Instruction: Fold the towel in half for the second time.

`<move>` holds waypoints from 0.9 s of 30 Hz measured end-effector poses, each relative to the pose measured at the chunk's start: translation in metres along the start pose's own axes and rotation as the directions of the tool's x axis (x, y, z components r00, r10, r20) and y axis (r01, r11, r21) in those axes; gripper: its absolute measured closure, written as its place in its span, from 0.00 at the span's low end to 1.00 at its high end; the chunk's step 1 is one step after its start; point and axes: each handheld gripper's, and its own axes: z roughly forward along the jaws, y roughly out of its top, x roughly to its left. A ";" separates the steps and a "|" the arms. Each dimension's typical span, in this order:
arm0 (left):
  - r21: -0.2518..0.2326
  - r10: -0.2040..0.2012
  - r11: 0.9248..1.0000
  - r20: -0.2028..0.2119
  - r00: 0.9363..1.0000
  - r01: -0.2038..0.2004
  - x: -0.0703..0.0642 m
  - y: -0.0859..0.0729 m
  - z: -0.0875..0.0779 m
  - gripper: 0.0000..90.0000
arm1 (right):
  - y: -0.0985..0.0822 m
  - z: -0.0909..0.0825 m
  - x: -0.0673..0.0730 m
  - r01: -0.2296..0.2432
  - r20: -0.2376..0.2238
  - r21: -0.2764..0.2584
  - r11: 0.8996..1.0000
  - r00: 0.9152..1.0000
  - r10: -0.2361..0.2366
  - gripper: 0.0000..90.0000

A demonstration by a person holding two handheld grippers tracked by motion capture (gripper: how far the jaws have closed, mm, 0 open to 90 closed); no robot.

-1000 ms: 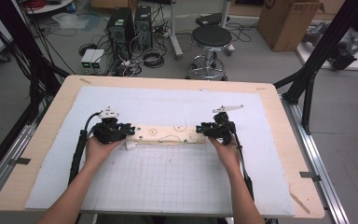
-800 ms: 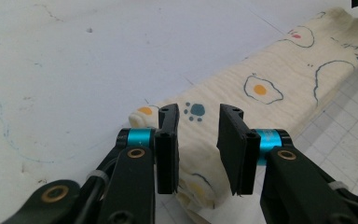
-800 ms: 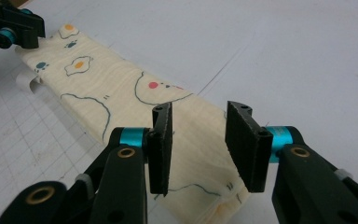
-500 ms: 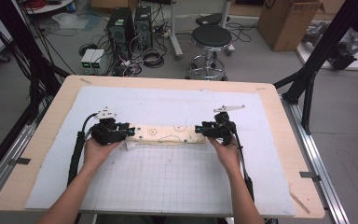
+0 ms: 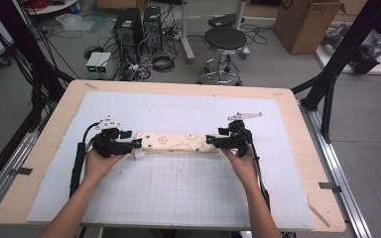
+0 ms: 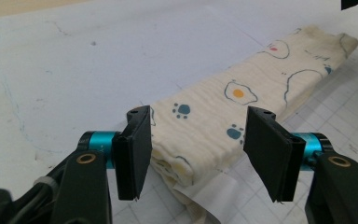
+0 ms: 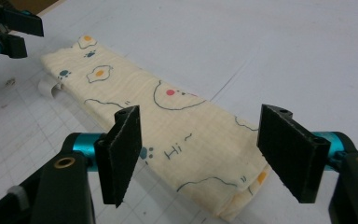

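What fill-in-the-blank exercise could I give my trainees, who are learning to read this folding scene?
1. The folded cloth lies as a long strip on the ____ mat.
2. The left gripper has its jaws ____, one on each side of the cloth's end; they have just been opening.
3. The right gripper stands at the ____ end of the cloth, jaws apart, also just opened.
4. Near the left gripper's end, the cloth's print shows a fried ____.

Missing words: white; open; other; egg
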 end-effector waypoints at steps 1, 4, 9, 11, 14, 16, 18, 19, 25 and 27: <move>-0.001 0.003 1.000 0.003 1.000 -0.003 -0.001 0.000 0.000 0.45 | 0.000 0.000 0.000 -0.005 -0.002 -0.001 1.000 1.000 0.005 0.30; -0.003 0.007 1.000 0.007 1.000 -0.007 -0.002 0.001 -0.001 0.43 | 0.000 -0.002 0.001 -0.002 -0.008 -0.006 1.000 1.000 0.002 0.28; -0.003 0.010 1.000 0.012 1.000 -0.010 -0.003 0.001 -0.001 0.42 | 0.000 -0.003 0.002 -0.007 -0.004 -0.010 1.000 1.000 0.007 0.25; -0.002 0.010 1.000 0.012 1.000 -0.010 -0.003 0.001 -0.001 0.41 | 0.000 -0.003 0.002 -0.004 0.004 -0.010 1.000 1.000 0.004 0.24; 0.000 0.014 1.000 0.018 1.000 -0.014 -0.003 0.001 -0.002 0.39 | -0.002 -0.004 0.002 -0.007 0.004 -0.019 1.000 1.000 0.007 0.22; -0.009 0.011 1.000 0.018 1.000 -0.011 -0.004 0.001 -0.003 0.39 | -0.003 -0.005 0.002 -0.008 0.003 -0.022 1.000 1.000 0.008 0.20; -0.010 0.015 1.000 0.019 1.000 -0.015 -0.005 0.002 -0.004 0.37 | -0.003 -0.005 0.003 -0.005 0.018 -0.017 1.000 1.000 0.006 0.18; -0.016 0.014 1.000 0.021 1.000 -0.014 -0.006 0.002 -0.005 0.36 | -0.003 -0.006 0.004 0.000 0.026 -0.015 1.000 1.000 0.000 0.17; -0.010 0.026 1.000 0.025 0.999 -0.026 -0.010 0.001 -0.009 0.30 | -0.002 -0.012 0.009 0.009 0.029 -0.031 0.999 1.000 -0.008 0.14; -0.020 0.028 0.999 0.023 0.999 -0.028 -0.012 -0.001 -0.010 0.29 | -0.002 -0.014 0.010 0.017 0.028 -0.038 0.999 0.999 -0.016 0.14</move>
